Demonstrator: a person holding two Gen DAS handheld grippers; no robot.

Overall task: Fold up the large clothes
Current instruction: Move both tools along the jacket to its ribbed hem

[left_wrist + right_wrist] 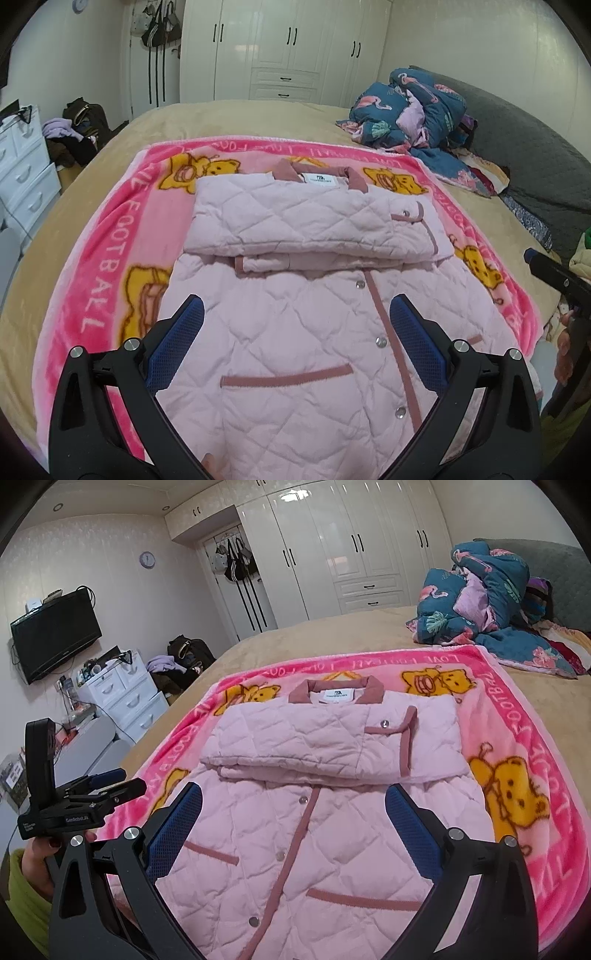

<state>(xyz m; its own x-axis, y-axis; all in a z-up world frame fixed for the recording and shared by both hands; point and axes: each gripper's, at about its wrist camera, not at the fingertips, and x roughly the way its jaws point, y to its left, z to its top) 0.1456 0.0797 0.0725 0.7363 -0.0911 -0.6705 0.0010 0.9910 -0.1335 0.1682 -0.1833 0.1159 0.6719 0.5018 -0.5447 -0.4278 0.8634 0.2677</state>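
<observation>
Both tongs, left and right, hung released above the jacket; an uneven grasp could undo its folded sleeves.

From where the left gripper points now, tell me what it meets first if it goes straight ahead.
Most likely the pink quilted jacket: the open left gripper hangs over its buttoned front, empty. Going on, it would reach the sleeves folded across the chest. Its height above the fabric is unclear.

The jacket is pale pink with diamond quilting and dusty-rose trim, and it lies on a hot-pink blanket printed with yellow bears and pale lettering. The bedsheet is tan; the heaped quilt is teal with pink flamingos.
</observation>
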